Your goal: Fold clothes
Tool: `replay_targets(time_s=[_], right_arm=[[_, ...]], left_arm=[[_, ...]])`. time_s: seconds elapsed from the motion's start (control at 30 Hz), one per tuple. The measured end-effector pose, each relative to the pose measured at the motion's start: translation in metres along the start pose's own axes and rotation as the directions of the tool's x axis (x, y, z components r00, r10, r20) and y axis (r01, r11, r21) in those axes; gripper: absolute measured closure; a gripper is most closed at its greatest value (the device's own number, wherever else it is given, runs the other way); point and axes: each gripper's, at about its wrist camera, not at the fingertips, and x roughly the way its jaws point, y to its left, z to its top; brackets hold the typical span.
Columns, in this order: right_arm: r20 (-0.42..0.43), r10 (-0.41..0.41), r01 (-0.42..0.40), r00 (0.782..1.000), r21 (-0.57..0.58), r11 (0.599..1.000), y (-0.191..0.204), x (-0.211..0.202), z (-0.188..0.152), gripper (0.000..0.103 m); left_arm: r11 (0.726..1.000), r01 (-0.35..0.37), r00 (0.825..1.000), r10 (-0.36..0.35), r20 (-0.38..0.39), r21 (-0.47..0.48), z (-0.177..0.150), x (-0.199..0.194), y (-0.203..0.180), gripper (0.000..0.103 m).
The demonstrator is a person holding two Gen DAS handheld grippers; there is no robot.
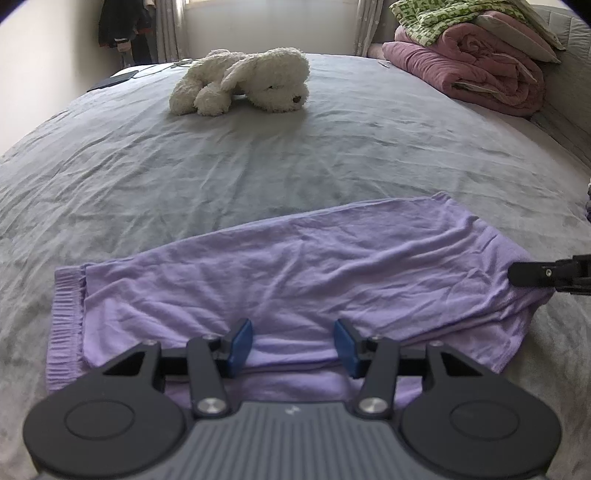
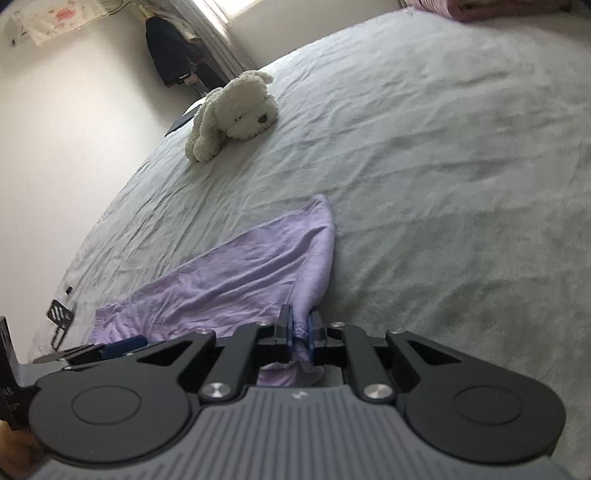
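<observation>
A lilac garment lies partly folded on the grey bed sheet, with its ribbed hem at the left. My left gripper hovers over the garment's near edge. Its blue pads stand wide apart and the cloth lies flat under them, ungripped. My right gripper is shut on a bunched corner of the lilac garment, lifting that end slightly. The left wrist view shows the right gripper at the garment's right end.
A white plush dog lies in the far middle of the bed. Folded pink quilts with a green patterned blanket are stacked at the far right. A wall runs along the bed's left side.
</observation>
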Motion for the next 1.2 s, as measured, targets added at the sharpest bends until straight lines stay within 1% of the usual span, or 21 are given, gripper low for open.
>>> replay_targets(time_s=[0.1, 0.23, 0.4, 0.47, 0.63, 0.7, 0.77, 0.8, 0.9, 0.97, 1.07, 1.17, 1.2], right_arm=[[0.02, -0.016, 0.016, 1.0, -0.037, 0.999, 0.006, -0.002, -0.002, 0.092], [0.043, -0.029, 0.032, 0.999, -0.071, 0.997, 0.017, -0.002, -0.004, 0.093], [0.068, -0.051, 0.057, 0.996, -0.093, 0.994, 0.023, -0.005, -0.005, 0.093], [0.074, -0.058, 0.064, 0.996, -0.079, 0.995, 0.019, -0.007, -0.004, 0.093], [0.081, -0.078, 0.082, 0.994, -0.037, 0.996, 0.015, -0.006, -0.005, 0.093], [0.088, -0.09, 0.093, 0.992, -0.033, 0.995, 0.017, -0.006, -0.006, 0.093], [0.112, -0.104, 0.111, 0.988, -0.058, 0.992, 0.023, -0.007, -0.006, 0.093], [0.128, -0.114, 0.124, 0.985, -0.077, 0.989, 0.028, -0.008, -0.006, 0.093], [0.184, -0.139, 0.168, 0.973, -0.153, 0.974, 0.046, -0.01, -0.006, 0.093], [0.236, -0.157, 0.211, 0.959, -0.225, 0.951, 0.065, -0.009, -0.01, 0.093], [0.295, -0.152, 0.246, 0.944, -0.316, 0.916, 0.094, -0.003, -0.019, 0.093], [0.332, -0.129, 0.265, 0.934, -0.405, 0.875, 0.132, 0.01, -0.035, 0.094], [0.336, -0.116, 0.264, 0.935, -0.436, 0.861, 0.146, 0.016, -0.041, 0.094]], left_arm=[[0.999, 0.027, 1.0, -0.027, -0.008, -0.018, 0.001, 0.0, 0.004, 0.05], [0.999, 0.042, 0.999, -0.043, -0.014, -0.033, 0.002, -0.001, 0.006, 0.05], [0.996, 0.077, 0.997, -0.077, -0.012, -0.053, 0.004, -0.005, 0.01, 0.049], [0.994, 0.092, 0.996, -0.093, -0.012, -0.059, 0.004, -0.006, 0.012, 0.049], [0.994, 0.108, 0.994, -0.109, -0.022, -0.031, 0.0, -0.002, 0.011, 0.046], [0.99, 0.131, 0.991, -0.133, -0.024, -0.054, 0.003, -0.003, 0.015, 0.046], [0.981, 0.17, 0.985, -0.173, -0.016, -0.098, 0.008, -0.007, 0.026, 0.046], [0.976, 0.179, 0.984, -0.181, -0.003, -0.121, 0.01, -0.011, 0.033, 0.046], [0.967, 0.193, 0.981, -0.189, 0.037, -0.169, 0.017, -0.023, 0.058, 0.046], [0.957, 0.202, 0.979, -0.194, 0.058, -0.21, 0.02, -0.03, 0.077, 0.046], [0.925, 0.219, 0.976, -0.203, 0.085, -0.309, 0.021, -0.035, 0.109, 0.05], [0.885, 0.239, 0.971, -0.212, 0.109, -0.4, 0.021, -0.039, 0.138, 0.063], [0.87, 0.246, 0.969, -0.217, 0.116, -0.428, 0.021, -0.04, 0.147, 0.064]])
